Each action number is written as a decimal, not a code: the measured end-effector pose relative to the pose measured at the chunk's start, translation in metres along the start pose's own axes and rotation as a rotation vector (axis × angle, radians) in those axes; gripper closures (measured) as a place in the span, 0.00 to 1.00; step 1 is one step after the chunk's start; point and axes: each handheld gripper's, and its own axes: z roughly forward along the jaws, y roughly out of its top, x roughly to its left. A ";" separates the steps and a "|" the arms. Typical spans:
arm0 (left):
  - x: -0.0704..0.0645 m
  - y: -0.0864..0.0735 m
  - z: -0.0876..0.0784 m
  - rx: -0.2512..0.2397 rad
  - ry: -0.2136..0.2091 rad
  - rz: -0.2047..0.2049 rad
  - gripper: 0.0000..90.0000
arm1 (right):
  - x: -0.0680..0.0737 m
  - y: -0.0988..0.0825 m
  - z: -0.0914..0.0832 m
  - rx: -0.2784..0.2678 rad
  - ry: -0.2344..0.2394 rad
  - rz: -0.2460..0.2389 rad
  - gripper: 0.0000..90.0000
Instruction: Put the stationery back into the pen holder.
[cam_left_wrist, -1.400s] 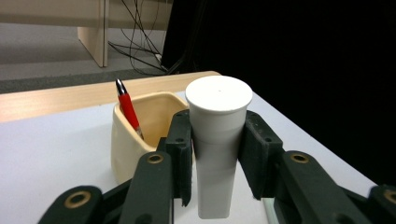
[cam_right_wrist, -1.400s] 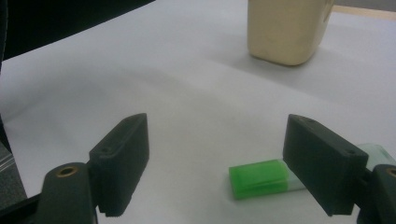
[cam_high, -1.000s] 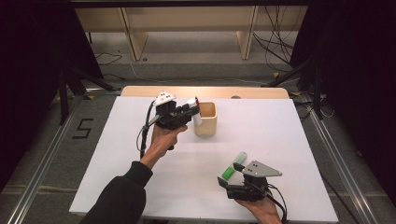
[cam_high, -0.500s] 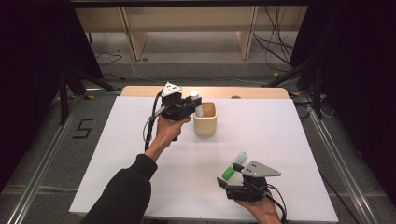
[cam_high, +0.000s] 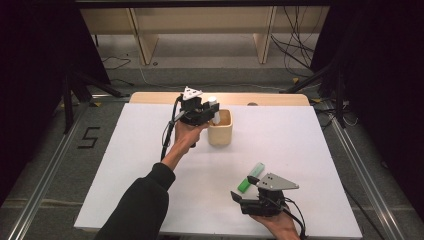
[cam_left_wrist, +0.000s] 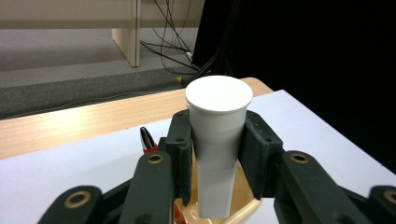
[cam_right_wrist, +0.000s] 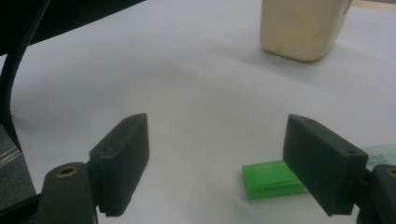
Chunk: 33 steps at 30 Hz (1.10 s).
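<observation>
The white plastic tube with a flat round cap (cam_left_wrist: 218, 140) stands upright between the pads of the left gripper (cam_high: 202, 112), which is clamped on its sides just below the cap; the tube's lower end sits inside the cream-coloured square holder cup (cam_high: 220, 128). A red-and-black pen (cam_left_wrist: 147, 140) pokes up from that cup at about nine o'clock of the tube. Since a second ago the left gripper has carried the tube from the cup's nine o'clock side towards twelve o'clock, over the opening. The right gripper (cam_high: 248, 192) rests at the white table's (cam_high: 300, 145) five o'clock corner, unmoved, jaws spread wide and holding nothing, with the green flat marker (cam_high: 251, 178) just ahead of it.
</observation>
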 end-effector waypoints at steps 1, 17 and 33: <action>0.000 0.000 0.001 0.001 -0.001 -0.004 0.74 | 0.000 0.000 0.000 0.001 0.001 0.000 0.26; 0.000 -0.002 0.014 0.009 0.018 0.002 0.74 | 0.001 -0.001 0.001 0.003 0.008 -0.006 0.26; 0.003 -0.008 0.025 0.077 0.024 -0.024 0.70 | 0.003 0.000 0.001 0.007 0.012 -0.009 0.26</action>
